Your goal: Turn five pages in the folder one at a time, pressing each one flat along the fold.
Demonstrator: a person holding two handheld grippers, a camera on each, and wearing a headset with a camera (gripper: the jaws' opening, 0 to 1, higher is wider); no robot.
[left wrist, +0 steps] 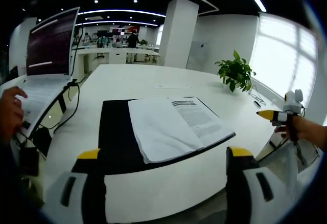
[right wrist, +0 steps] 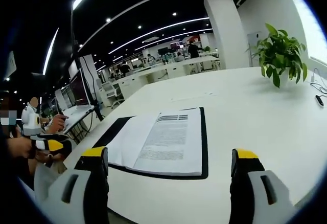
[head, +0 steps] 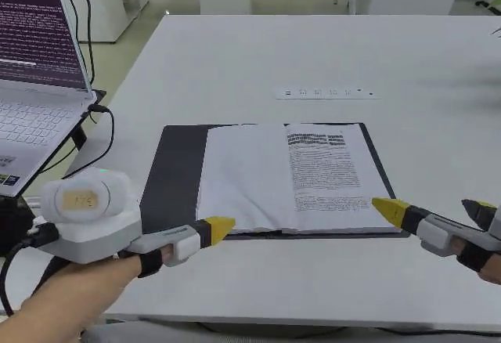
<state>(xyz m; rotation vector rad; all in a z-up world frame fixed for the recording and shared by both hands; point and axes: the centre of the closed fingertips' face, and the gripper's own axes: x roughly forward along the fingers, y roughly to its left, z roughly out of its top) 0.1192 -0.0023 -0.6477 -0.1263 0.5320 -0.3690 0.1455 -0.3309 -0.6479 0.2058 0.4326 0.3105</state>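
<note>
Head view: folder lies open at the middle of the white table, black cover bare on its 9 o'clock side. Stack of pages lies flat on it, printed sheet on the 3 o'clock half.

Around it: power strip at 12 o'clock, well apart from the folder. Laptop at 10 o'clock, screen lit, with a black cable looping off its corner towards the folder. Nothing lies on the pages.

Left gripper at 7 o'clock, yellow tip at the near edge of the folder; contact cannot be told. Right gripper at 4 o'clock, one tip just beside the folder's near right corner.

Left gripper view adds a potted plant at 2 o'clock past the table's far side. Right gripper view shows the same plant at 1 o'clock and the left gripper at 9 o'clock.

Jaws: both pairs stand wide apart in their own views. Neither has hold of anything, and the folder is seen in the gap between each pair.
</note>
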